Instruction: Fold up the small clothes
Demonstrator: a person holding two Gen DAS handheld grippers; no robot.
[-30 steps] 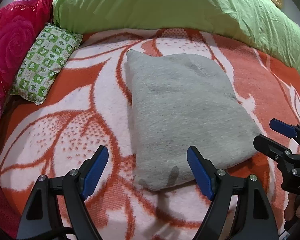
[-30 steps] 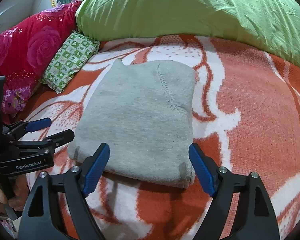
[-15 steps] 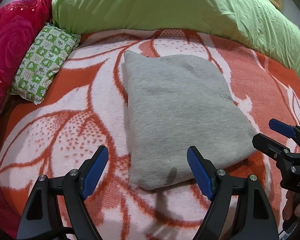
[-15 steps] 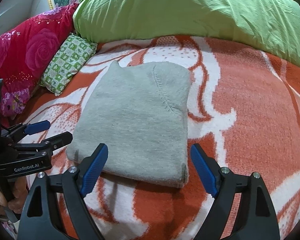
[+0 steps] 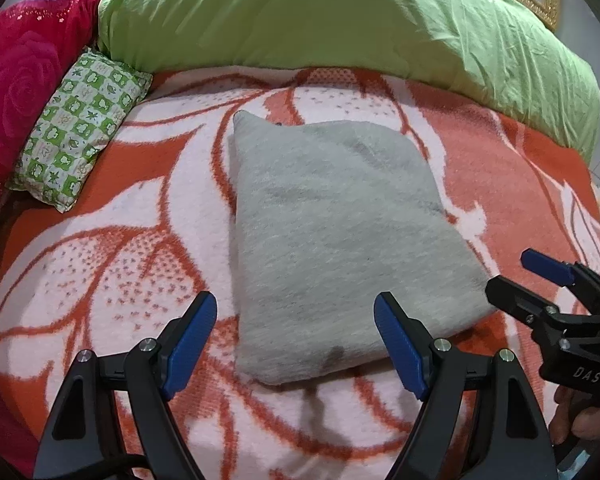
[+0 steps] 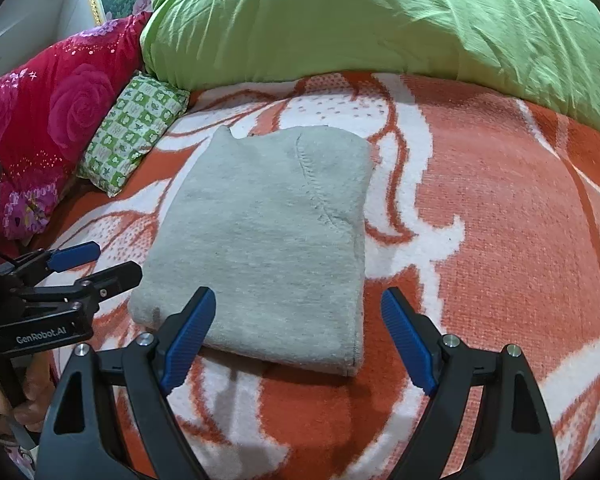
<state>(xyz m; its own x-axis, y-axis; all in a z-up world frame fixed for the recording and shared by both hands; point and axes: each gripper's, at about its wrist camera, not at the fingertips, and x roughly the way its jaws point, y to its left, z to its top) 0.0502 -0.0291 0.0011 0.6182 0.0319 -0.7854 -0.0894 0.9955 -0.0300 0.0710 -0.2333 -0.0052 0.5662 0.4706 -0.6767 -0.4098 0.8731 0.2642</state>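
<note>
The grey knit garment (image 5: 340,240) lies folded into a thick, neat rectangle in the middle of the orange-and-white floral blanket (image 5: 100,280), its near edge turned toward the two tools. From where it sits it looks finished, or one fold short of it: the layers are stacked, a seam runs down the top face, and one small corner pokes out at the far left. My guess is the step in hand is checking the fold. If another fold is wanted, the next move calls for both tools to drop to the near corners, pinch all the layers together and carry them over to the far edge without dragging the stack.

The left gripper (image 5: 296,340) hangs just before the garment's near left corner, jaws spread wide, holding nothing and apart from the cloth. The right gripper (image 6: 298,336) stands the same way over the near edge, wide apart and empty.

Beyond lie a green checked pillow (image 6: 134,132), a red rose-print quilt (image 6: 48,120) and a bulky green duvet (image 6: 380,20).
</note>
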